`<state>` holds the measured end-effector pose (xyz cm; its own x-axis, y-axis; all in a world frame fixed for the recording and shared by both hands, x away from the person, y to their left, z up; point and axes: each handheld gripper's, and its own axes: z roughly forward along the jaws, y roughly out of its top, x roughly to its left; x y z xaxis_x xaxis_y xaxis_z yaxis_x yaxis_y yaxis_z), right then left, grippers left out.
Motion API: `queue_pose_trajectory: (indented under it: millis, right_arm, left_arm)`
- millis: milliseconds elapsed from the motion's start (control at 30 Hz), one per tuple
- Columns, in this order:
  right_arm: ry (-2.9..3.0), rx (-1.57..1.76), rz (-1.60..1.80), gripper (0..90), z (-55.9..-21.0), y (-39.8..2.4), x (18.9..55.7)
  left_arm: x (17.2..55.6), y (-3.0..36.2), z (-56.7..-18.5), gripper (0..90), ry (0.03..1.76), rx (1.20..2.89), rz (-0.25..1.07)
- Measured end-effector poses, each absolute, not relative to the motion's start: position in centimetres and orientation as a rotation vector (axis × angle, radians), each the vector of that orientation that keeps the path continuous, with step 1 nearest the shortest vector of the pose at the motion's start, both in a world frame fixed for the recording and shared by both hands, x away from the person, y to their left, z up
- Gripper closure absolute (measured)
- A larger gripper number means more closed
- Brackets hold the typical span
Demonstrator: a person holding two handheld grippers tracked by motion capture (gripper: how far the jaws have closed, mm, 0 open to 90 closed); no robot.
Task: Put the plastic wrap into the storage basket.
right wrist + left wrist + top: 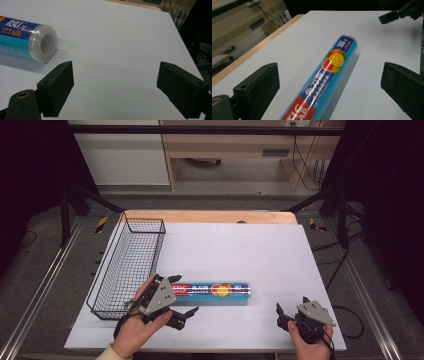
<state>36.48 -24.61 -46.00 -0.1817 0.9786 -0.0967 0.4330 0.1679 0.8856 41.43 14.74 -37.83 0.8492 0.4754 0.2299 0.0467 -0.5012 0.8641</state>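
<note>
I see bright light from above on the white counter (240, 250). Shadows are soft. The shiny roll (329, 72) glints. The room's edges look dark.

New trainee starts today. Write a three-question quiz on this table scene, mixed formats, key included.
1. True or false: the left tool is shut on the cling-film roll.
2. The wire basket sits at the table's: A) left side B) right side C) middle.
3. Fill in: the right tool has its jaws ____, with nothing between them.

Key: 1 false: the jaws stand apart, either side of the roll. 2 A. 3 open.
</note>
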Motion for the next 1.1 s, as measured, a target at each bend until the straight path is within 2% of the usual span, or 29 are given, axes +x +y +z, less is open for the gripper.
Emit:
queue_pose_trajectory:
  millis: [100, 333, 600, 1100]
  right_arm:
    - [1.729, 1.348, 0.967, 14.3, -46.0, -24.6, 36.5]
    - [1.718, 1.328, 0.986, 14.3, -45.7, -24.6, 36.5]
    - [1.717, 1.333, 0.993, 14.0, -45.7, -24.6, 36.4]
    - [1.707, 1.347, 1.013, 13.5, -45.5, -24.8, 36.3]
  left_arm:
    - [42.3, 14.1, -37.1, 2.1, 0.369, 2.074, 0.576]
    - [44.7, 12.1, -35.4, 2.9, 0.298, 2.186, 0.504]
    - [46.5, 11.1, -36.3, 3.0, 0.249, 2.29, 0.369]
    - [48.7, 10.7, -38.0, 4.9, 0.242, 2.45, 0.295]
